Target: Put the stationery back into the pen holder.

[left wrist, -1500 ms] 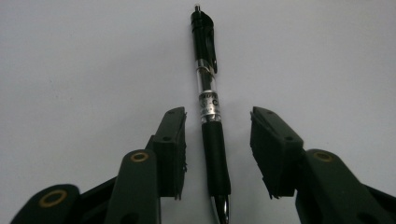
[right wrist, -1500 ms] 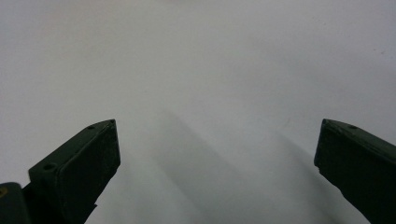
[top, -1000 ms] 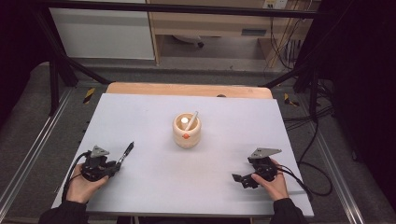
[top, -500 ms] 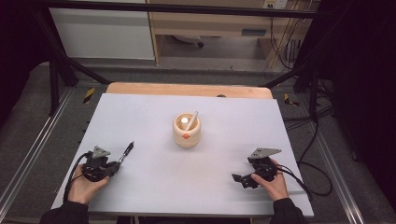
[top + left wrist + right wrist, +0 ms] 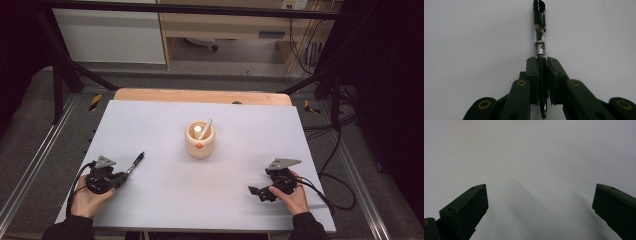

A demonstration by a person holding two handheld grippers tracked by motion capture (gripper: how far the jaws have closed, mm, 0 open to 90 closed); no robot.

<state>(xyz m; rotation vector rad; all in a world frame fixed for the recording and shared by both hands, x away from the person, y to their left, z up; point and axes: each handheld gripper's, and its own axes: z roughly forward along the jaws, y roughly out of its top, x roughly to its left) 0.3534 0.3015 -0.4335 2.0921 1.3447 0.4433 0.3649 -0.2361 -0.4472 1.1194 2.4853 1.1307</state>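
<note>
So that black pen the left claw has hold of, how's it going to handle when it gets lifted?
The pen looks rigid, so it should stay straight. It is slim and probably light. Its glossy round barrel could slip or swivel between the left claw, whose pads clamp one short stretch; set down loose, it may roll, though the clip might stop it.

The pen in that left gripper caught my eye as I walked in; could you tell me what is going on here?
A person sits at the white table with a gripper in each hand. The left gripper is shut on a black pen, which points towards a wooden cup at the middle of the table; a white stick leans inside the cup. The right gripper rests open near the table's right edge, with nothing between its jaws.
</note>
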